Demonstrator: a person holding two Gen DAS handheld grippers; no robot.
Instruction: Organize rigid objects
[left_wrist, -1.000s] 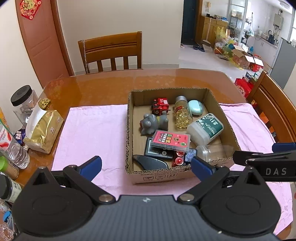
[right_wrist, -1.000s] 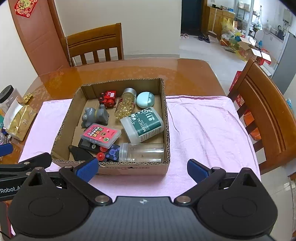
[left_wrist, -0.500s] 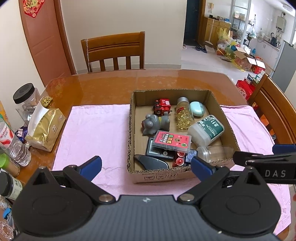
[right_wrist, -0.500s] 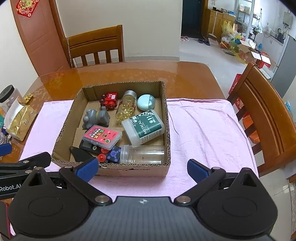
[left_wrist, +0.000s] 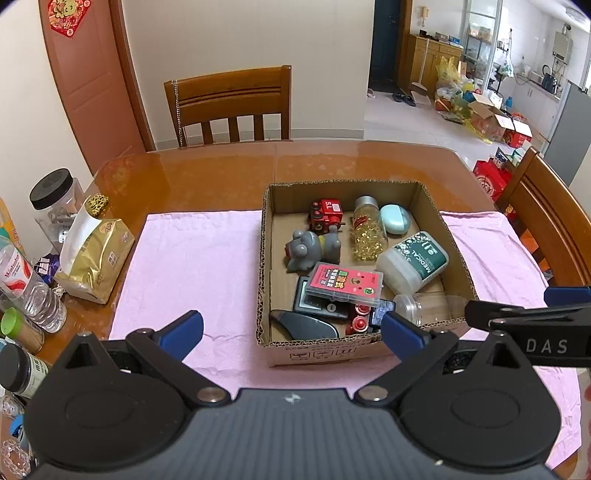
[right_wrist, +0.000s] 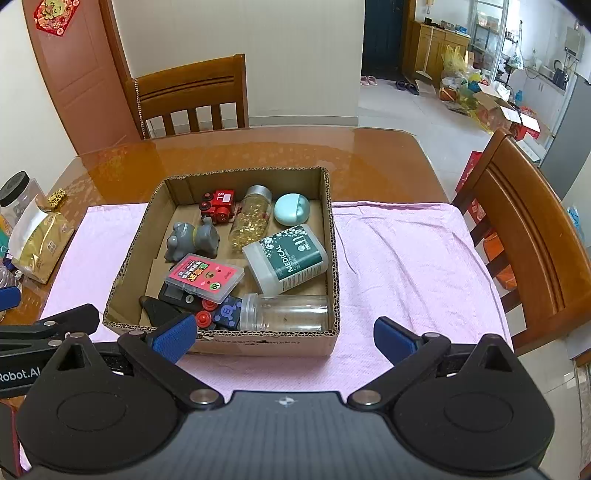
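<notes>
On the worktop, atop a pink cloth, sits the cardboard box w/ all the rigid items inside. Far row: red toy train, capsule bottle on its side, pale blue case. Mid: grey animal figure, white "MEDICAL" bottle lying tilted. Near side: pink card case resting over a dark device, black wedge-shaped piece in the near-left corner, red-capped bits, clear jar lying along the near wall.

Left claw is spread wide, holding nothing, hovering short of the box's near wall. Right claw is likewise spread, empty, near the box's front-right corner; its left fingertip overlaps the box front in view.

Vs 1 s ago: both cams sit a bit higher and further back, so the box reads slightly lower in frame w/ more of the far chair showing. Box contents unchanged; neither claw has changed its spread. Gold bag and jars at the left edge are where they were.
</notes>
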